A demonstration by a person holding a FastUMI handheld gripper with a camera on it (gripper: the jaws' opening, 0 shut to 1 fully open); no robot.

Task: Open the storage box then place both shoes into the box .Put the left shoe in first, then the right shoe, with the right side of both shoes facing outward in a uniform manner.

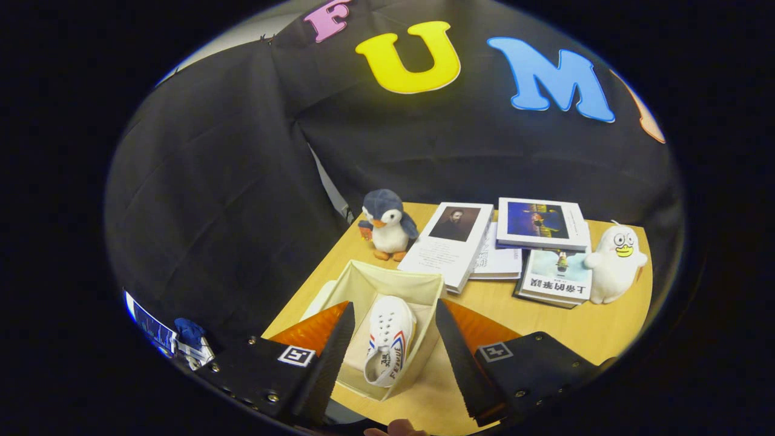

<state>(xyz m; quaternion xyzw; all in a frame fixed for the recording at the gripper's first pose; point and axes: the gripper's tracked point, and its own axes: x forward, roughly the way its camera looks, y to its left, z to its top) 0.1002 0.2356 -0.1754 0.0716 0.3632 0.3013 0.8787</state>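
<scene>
**One shoe boxed, open fingers above it**

With its fingers spread wide and nothing between them, the gripper [392, 354] hangs at the bottom centre of the frame, looking down on the storage box [369, 284]. The box sits just ahead of and below the fingertips, its mouth open and its pale fabric walls standing up. Inside it lies one white shoe [387, 340], seen in the gap between the two fingers. Its long axis runs nearly straight away from the gripper, leaning a little toward the upper right, with the heel nearer the fingers and the toe pointing to the far wall of the box. The striped side faces up and to the right.

Count so far: one box and one shoe. By my reading the left shoe is in place and the second is yet to be fetched; where it lies I cannot tell from here.

Beyond the box, on the wooden table [563, 333], stand a penguin plush [387, 225] at centre frame, four books [533, 248] laid flat and overlapping to its right, and one white duck-faced plush [614, 263] at the right.
</scene>
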